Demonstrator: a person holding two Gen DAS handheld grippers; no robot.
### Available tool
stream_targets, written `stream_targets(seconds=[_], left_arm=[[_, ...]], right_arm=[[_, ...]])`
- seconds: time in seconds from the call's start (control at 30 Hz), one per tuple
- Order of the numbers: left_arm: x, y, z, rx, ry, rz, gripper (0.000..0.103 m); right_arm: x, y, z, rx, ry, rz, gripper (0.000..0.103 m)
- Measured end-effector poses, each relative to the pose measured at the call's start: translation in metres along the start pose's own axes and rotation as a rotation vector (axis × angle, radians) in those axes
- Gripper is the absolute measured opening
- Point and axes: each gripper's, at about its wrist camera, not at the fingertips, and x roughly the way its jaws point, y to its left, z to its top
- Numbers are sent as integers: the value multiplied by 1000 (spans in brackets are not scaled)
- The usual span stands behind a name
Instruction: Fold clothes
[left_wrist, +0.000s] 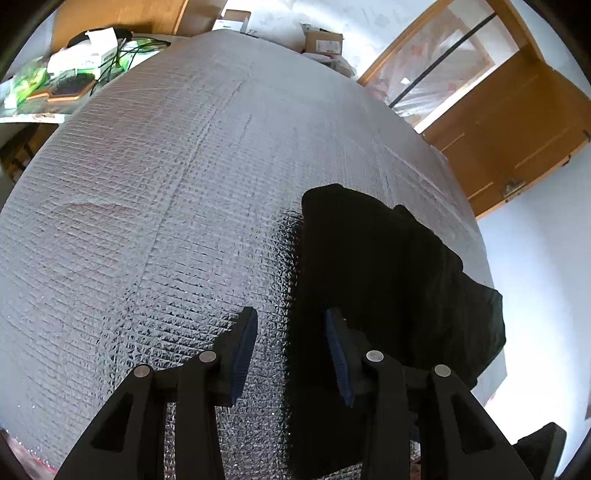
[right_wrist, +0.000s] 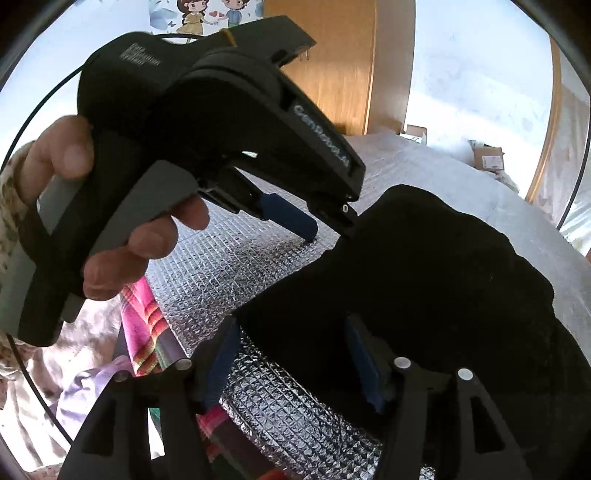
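The black garment is lying bunched on the silver quilted bench, while the left tool is hovering released over its edge and the right tool is spreading wide above its near edge, gripping nothing.

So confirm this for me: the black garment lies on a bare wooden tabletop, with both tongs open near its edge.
Not quite. The black garment lies on a silver quilted foil mat, not bare wood; the left wrist view shows it plainly. The rest holds: the left tongs and right tongs are open near its edge.
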Motion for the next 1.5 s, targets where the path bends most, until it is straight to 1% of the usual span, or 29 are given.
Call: stream_targets(seconds=[0.07,0.1,0.13,0.2,0.23,0.3,0.37,0.5,0.6,0.73,0.77,0.8,0.83,0.87,0.93,0.97,1.0,1.03,1.1,1.3,1.4,1.5], left_arm=[[6,0,8,4,4,-3,40],[10,1,13,4,7,-7,40],[11,2,14,-4,12,-24,40],[10,8,14,-33,28,-73,40],[11,10,15,-45,34,-94,40],[15,10,18,-53,43,-116,40],[21,4,22,-51,54,-126,40],[28,4,26,-50,76,-157,40],[33,6,30,-81,106,-211,40],[37,7,34,-104,116,-246,40],[38,7,35,-103,115,-242,39],[39,7,36,-102,114,-239,33],[39,7,38,-102,113,-237,25],[40,10,40,-111,111,-243,24],[42,14,43,-128,107,-255,18],[41,17,44,-135,105,-260,18],[32,23,41,-135,101,-264,16],[22,33,38,-139,96,-266,16],[20,38,41,-145,86,-272,14],[8,62,52,-158,60,-257,14],[2,77,58,-164,46,-238,14],[-11,93,72,-179,28,-211,14]], right_arm=[[1,-1,0,8,-2,-13,54],[1,-2,1,14,-2,-21,49],[1,-4,1,22,-2,-26,42],[0,-8,2,44,-5,-25,35],[-1,-10,3,52,-7,-20,28],[-2,-10,6,54,-9,-12,24],[-5,-9,8,54,-21,-14,16],[-18,-13,10,62,-75,-15,13],[-26,-18,11,76,-111,-3,13],[-29,-22,14,75,-133,2,12],[-29,-23,15,75,-133,3,12],[-28,-24,16,76,-133,4,12],[-28,-25,17,77,-134,4,12],[-28,-24,17,78,-136,5,12],[-27,-22,18,76,-139,1,12],[-28,-19,17,75,-137,-3,12],[-28,-17,17,74,-136,-5,12],[-26,-16,18,72,-135,-6,12],[-24,-13,22,64,-135,-7,12],[-14,-3,30,40,-131,9,12],[-6,0,36,29,-128,31,12],[2,7,44,16,-129,58,12]])
